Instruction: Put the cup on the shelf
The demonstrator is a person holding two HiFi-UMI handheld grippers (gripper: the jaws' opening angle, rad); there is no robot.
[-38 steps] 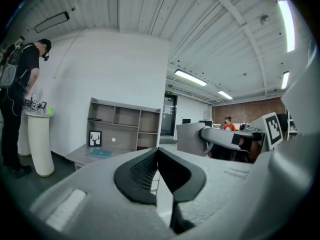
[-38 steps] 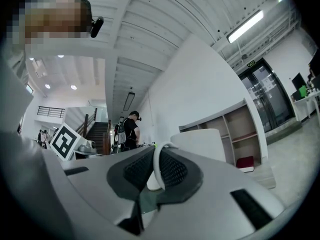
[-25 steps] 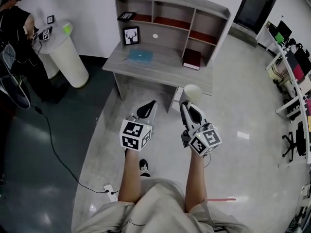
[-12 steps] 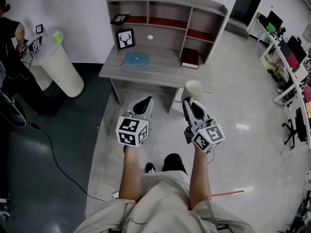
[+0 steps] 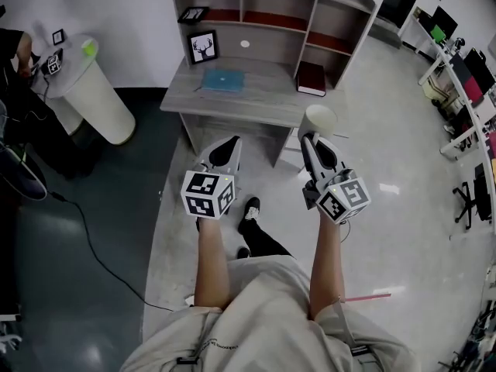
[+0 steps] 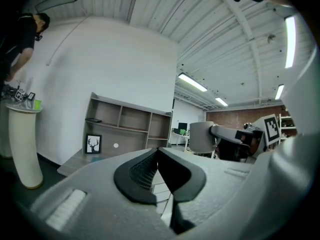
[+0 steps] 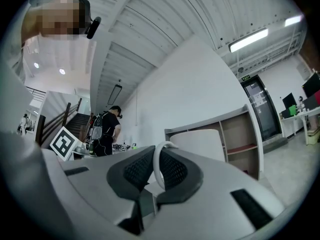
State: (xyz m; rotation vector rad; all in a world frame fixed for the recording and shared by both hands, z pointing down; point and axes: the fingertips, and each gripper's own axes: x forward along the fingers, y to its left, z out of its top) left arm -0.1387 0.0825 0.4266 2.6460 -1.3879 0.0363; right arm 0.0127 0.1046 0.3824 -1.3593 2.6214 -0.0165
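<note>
The right gripper (image 5: 315,139) is shut tight on the handle (image 7: 159,166) of the white cup (image 5: 320,119); its own view shows the thin white loop pinched between the two dark pads, with the cup's body just beyond them. The cup hangs in the air by the front right corner of the desk (image 5: 263,99), upright, well short of the shelf (image 5: 271,12).

The left gripper (image 5: 230,142) has its jaws pressed fully together with nothing between them; it is held level with the right one, apart from it, before the desk's front edge.

The shelf stands on the back of the desk against a white wall, split into open compartments. A small frame (image 5: 191,13) lies in the upper left one. A deer picture (image 5: 204,46) stands upright on the desk below it. A white disc (image 5: 245,43) shows in the middle opening, and whether it sits on the back panel cannot be told from above. A blue book (image 5: 224,80) lies flat in front of the picture. A red book (image 5: 311,78) lies at the mouth of the lower right compartment, the thing nearest the cup.

To the left stands a round white pedestal (image 5: 101,99) with a green thing (image 5: 89,49) on top; another person (image 5: 12,49) stands beside it; a black cable (image 5: 85,239) runs over the dark floor. To the right are tables with monitors (image 5: 457,60). The wearer's shoe (image 5: 251,208) is on the floor between the two grippers.
</note>
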